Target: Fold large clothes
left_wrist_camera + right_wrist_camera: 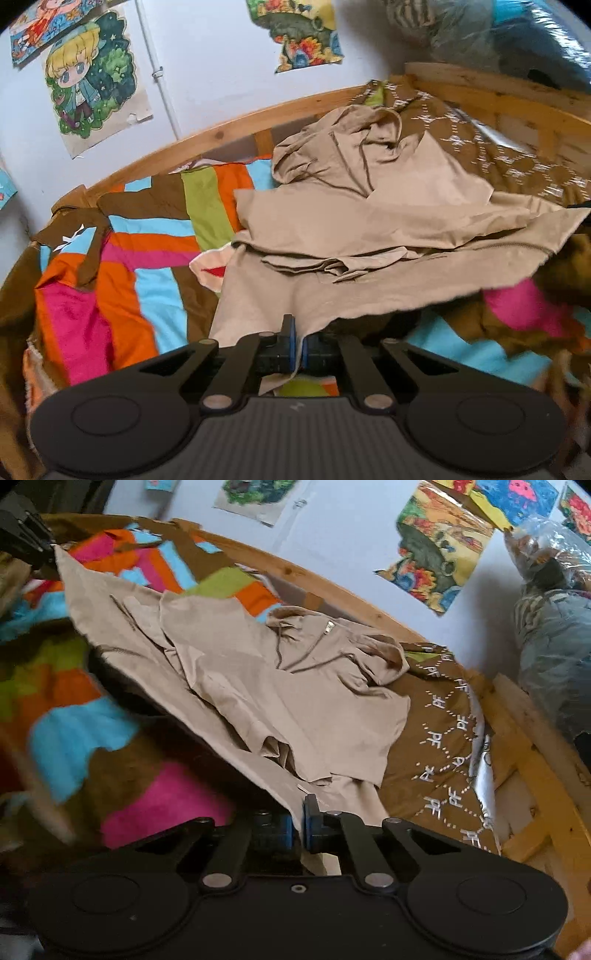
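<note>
Left gripper (298, 349) is pinched tight on the near hem of the tan shirt (369, 229), cloth caught between its blue pads. Right gripper (300, 829) is clamped on the same hem further along, and the edge stretches taut between them, lifted off the bed. Ahead of both grippers the shirt lies crumpled on the striped blanket (122, 280), collar toward the wooden bed frame (229, 129). Posters (92, 81) hang on the wall beyond.
</note>
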Demonstrator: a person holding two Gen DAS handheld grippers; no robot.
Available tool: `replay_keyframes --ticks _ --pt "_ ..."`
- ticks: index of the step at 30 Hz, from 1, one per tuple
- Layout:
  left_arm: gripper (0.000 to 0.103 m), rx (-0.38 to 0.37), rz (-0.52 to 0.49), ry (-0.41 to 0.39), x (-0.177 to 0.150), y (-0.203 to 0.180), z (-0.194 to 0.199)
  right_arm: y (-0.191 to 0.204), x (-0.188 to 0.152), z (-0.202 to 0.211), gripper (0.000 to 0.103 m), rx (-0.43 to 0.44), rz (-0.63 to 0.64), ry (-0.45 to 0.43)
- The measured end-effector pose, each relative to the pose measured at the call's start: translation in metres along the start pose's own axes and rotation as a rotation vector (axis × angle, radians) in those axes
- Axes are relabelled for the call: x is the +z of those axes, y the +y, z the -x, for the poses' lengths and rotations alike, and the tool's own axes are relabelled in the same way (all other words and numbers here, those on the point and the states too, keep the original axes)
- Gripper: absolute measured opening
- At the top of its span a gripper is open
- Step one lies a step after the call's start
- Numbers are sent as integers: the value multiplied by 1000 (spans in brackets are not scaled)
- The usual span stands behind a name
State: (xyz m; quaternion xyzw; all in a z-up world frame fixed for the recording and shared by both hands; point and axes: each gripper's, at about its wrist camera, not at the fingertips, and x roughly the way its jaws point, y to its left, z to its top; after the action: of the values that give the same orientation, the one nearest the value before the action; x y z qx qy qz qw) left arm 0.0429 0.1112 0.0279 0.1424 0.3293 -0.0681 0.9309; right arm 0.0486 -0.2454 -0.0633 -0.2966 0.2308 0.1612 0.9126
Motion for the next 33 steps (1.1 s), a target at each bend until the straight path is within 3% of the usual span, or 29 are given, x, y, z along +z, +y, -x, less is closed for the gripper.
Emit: replay_keyframes --ticks 4,9,12,14,15,16,21,24,26,28,33 --pt "2 -67 -34 68 -18 -4 22 10 -10 29 5 66 5 49" --pt "6 -184 -59 246 -41 -20 -4 28 -29 22 10 153 -1 144" --pt "11 -194 -91 275 -38 -23 -5 29 -32 21 18 199 11 192" --pt "28 -237 -94 282 -34 -18 -2 20 -33 23 34 239 -14 223" --pt "54 -260 -90 285 -32 -15 0 12 -33 25 38 255 -37 238" --pt "72 -275 -80 285 -31 -10 2 2 -33 27 44 275 -64 253" --pt "78 -356 -3 257 -22 13 4 -51 -16 35 59 307 -158 276" --pt "88 -377 85 195 0 21 -7 -87 15 22 61 291 -163 257" --pt "88 -406 127 143 19 25 -16 -107 43 9 71 274 -137 222" --pt "92 -437 177 81 36 25 -26 -128 70 -12 81 251 -121 181" --pt "93 -446 296 -36 67 -8 -80 -150 142 -95 82 196 -94 124"
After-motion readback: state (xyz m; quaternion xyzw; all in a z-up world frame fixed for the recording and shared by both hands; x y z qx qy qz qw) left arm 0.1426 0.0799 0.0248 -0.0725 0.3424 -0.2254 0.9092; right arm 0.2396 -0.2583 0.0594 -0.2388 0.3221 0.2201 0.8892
